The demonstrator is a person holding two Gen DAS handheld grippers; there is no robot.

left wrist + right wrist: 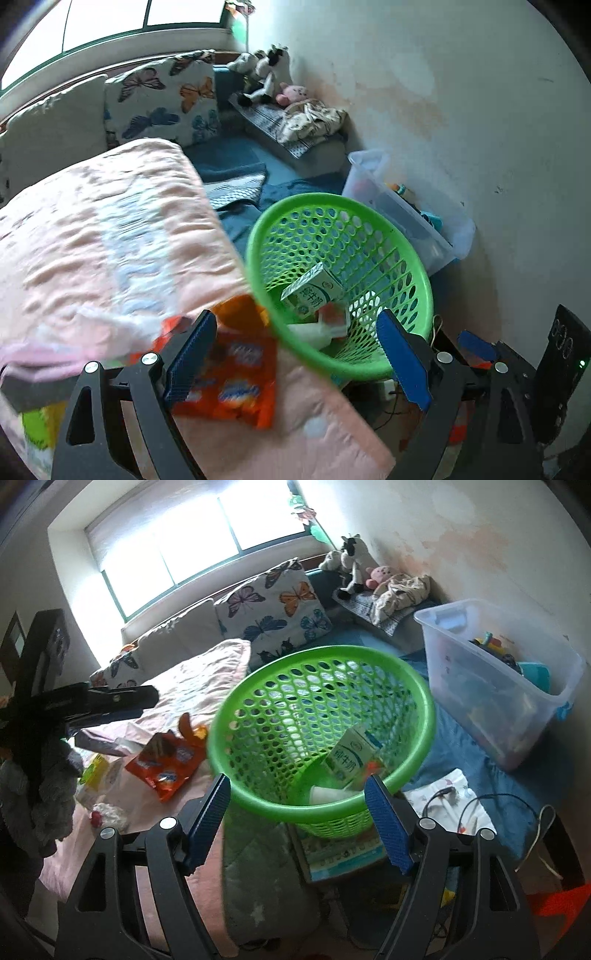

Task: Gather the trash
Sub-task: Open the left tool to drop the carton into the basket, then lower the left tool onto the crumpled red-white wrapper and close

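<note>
A green perforated basket (pixel 325 653) hangs tilted beside the bed, and my right gripper (pixel 297 786) is shut on its lower wall, one blue pad on each side. Inside lie a green-and-white milk carton (pixel 345 762) and a white cup (pixel 325 795). In the left wrist view the basket (pixel 340 206) sits ahead and to the right. My left gripper (pixel 297 354) stands open with nothing between its pads. An orange snack wrapper (pixel 236 376) lies on the pink blanket (pixel 110 240) just behind the left pad. The right gripper (pixel 476 343) shows at the basket's lower right.
A clear plastic bin (pixel 480 657) of toys stands by the wall on the right. A yellow-green packet (pixel 96 771) and a white crumpled wad (pixel 110 812) lie on the blanket. Below the basket are a book (pixel 340 856), cables (pixel 461 805) and a grey cushion (pixel 266 867). Butterfly pillows (pixel 273 609) line the back.
</note>
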